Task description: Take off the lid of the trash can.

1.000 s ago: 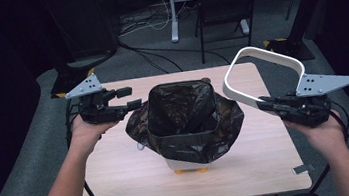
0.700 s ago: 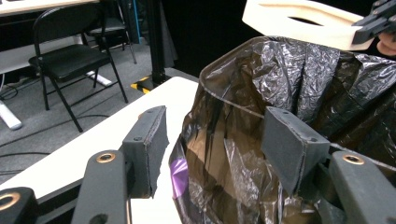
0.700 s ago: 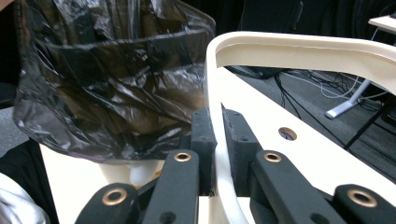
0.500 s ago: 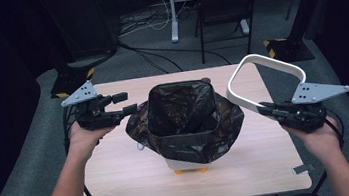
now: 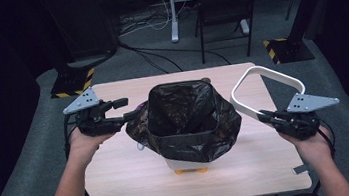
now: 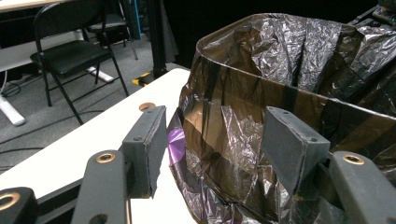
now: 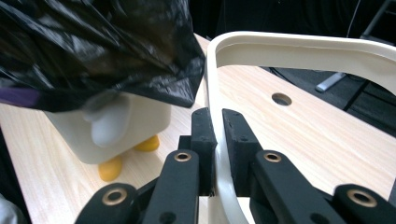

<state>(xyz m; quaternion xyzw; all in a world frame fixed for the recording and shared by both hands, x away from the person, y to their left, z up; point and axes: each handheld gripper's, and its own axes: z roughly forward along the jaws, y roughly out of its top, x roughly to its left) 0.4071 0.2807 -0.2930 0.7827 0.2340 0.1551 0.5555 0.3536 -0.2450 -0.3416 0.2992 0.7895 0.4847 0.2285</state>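
A small white bin with yellow feet stands mid-table, lined with a black trash bag whose edge is draped over its rim. My left gripper is open at the bag's left side. In the left gripper view, the draped bag and a purple drawstring lie in front of the gap between the fingers. My right gripper is shut on a white rounded-rectangle ring, held tilted up to the right of the bin. The ring runs between the shut jaws.
The wooden table has round holes in its top. A black folding chair and a desk leg stand behind the table, with cables across the floor. Yellow-black striped base plates sit on the floor beyond both far corners.
My right gripper has drawn back toward the person and lowered the ring. My left gripper has drifted slightly back and left, staying open at the bag's edge.
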